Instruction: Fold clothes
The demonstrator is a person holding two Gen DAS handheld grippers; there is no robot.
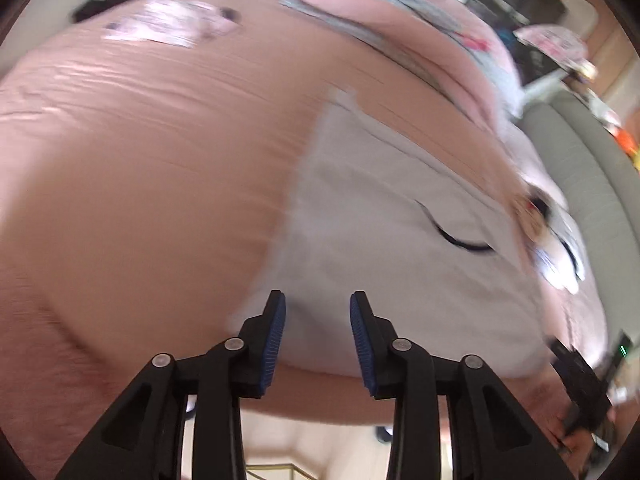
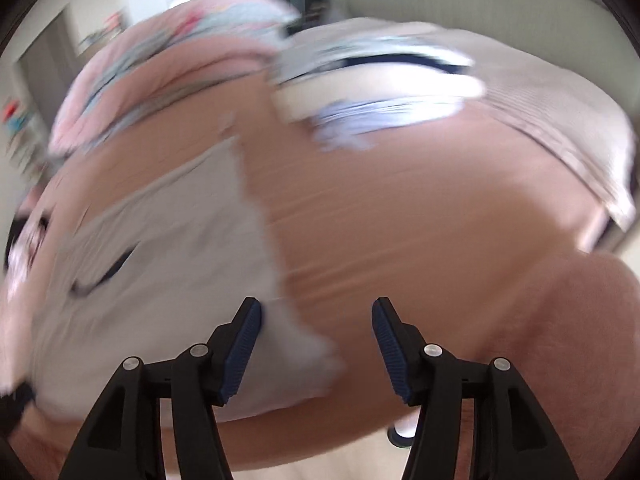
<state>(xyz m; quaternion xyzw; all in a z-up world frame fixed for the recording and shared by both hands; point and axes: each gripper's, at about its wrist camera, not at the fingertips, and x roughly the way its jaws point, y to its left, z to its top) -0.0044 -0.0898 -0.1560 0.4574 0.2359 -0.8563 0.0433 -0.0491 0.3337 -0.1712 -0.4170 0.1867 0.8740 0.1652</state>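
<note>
A bed [image 1: 140, 152] covered by a peach-pink sheet is seen in both wrist views, heavily blurred. A pale grey garment [image 1: 384, 240] with a dark curved mark is laid flat on the sheet near the front edge. Behind it, a bunched pink quilt [image 1: 420, 20] with grey-blue patches is piled along the far side. A small pink-and-white patterned cloth [image 1: 172, 26] is laid at the far left corner in the left view. In the right view, what appears to be 1 striped white, navy and lilac garment [image 2: 380, 80] is spread beside a beige pillow [image 2: 560, 120].
</note>
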